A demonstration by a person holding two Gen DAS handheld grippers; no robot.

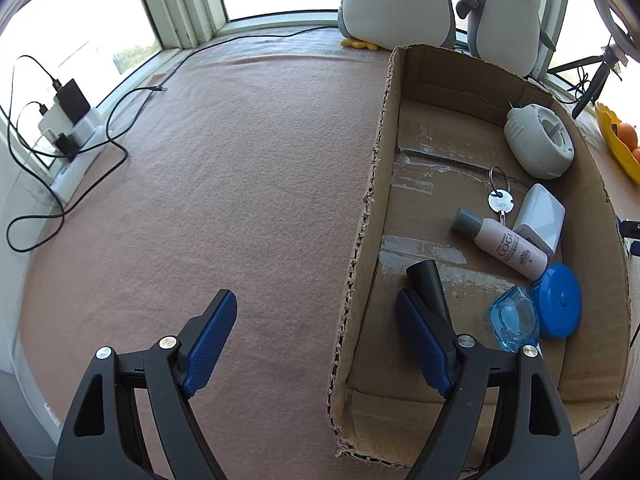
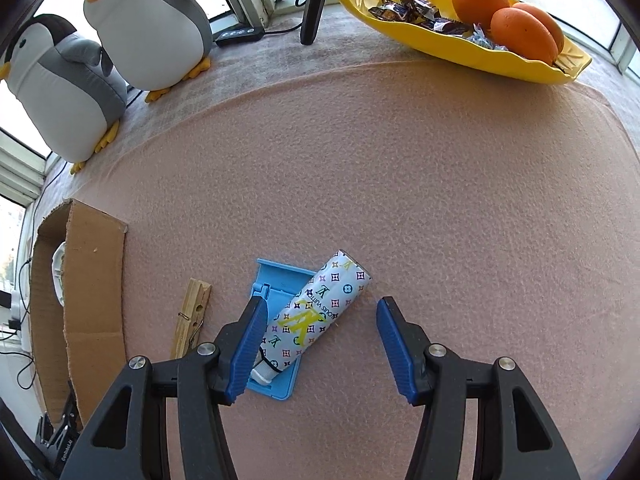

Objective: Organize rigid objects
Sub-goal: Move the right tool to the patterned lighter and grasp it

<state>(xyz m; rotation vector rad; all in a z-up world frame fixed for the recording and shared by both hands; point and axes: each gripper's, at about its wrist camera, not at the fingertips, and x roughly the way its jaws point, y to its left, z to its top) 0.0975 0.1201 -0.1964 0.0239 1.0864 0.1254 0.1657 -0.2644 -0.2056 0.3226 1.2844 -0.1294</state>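
One cardboard box [image 1: 408,80] holds seven things: one white round ashtray-like dish [image 1: 538,142], one key on a ring [image 1: 500,200], one white charger block [image 1: 542,214], one pink bottle [image 1: 504,244], one black nozzle [image 1: 430,284], one clear blue case [image 1: 514,318] and one round blue case [image 1: 558,300].

Two plush penguins [image 2: 148,20] stand beyond the gripper. Three oranges [image 2: 520,34] lie in one yellow dish [image 2: 520,68]. One patterned tube [image 2: 320,308], one blue tray [image 2: 280,280] and one wooden clothespin [image 2: 192,316] lie close to the gripper.
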